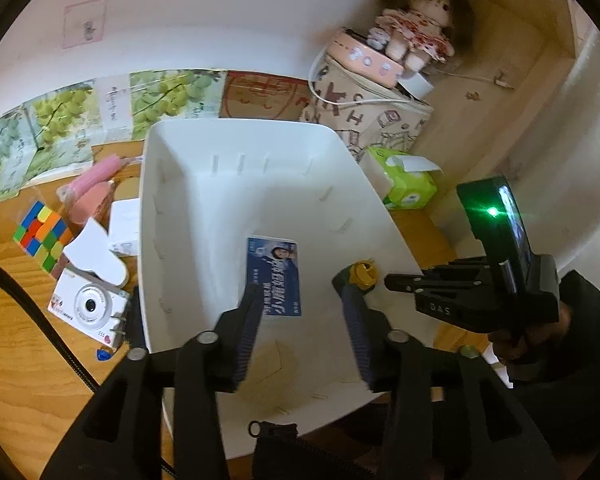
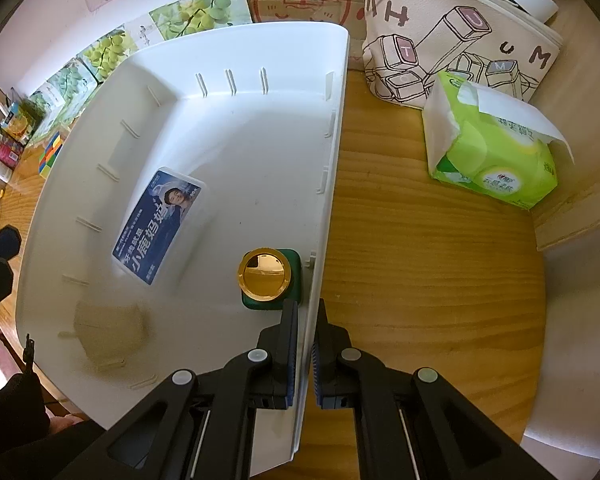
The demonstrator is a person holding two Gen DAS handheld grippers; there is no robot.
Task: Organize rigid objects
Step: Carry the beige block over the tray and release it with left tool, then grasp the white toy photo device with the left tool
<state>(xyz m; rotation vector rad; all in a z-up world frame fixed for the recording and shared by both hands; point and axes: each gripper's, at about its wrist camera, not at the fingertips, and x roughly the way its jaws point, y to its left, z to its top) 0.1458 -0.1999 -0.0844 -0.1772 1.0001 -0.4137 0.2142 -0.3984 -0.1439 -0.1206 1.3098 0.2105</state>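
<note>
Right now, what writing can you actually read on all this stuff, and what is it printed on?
"小鹿妈妈": blue box in the white bin.
"DAS": right tool's body.
"T", "U", "M": key drawings on the canvas bag.
Tissue pack, white camera, grape boxes: print too small or blurred.

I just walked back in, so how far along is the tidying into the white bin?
Done: a blue box and a gold-capped green bottle lie in the white bin. In hand: the right tool clamps the bin's wall; the left tool hangs open and empty over the box. Left: the puzzle cube, the toy camera and the pink item beside the bin.
</note>
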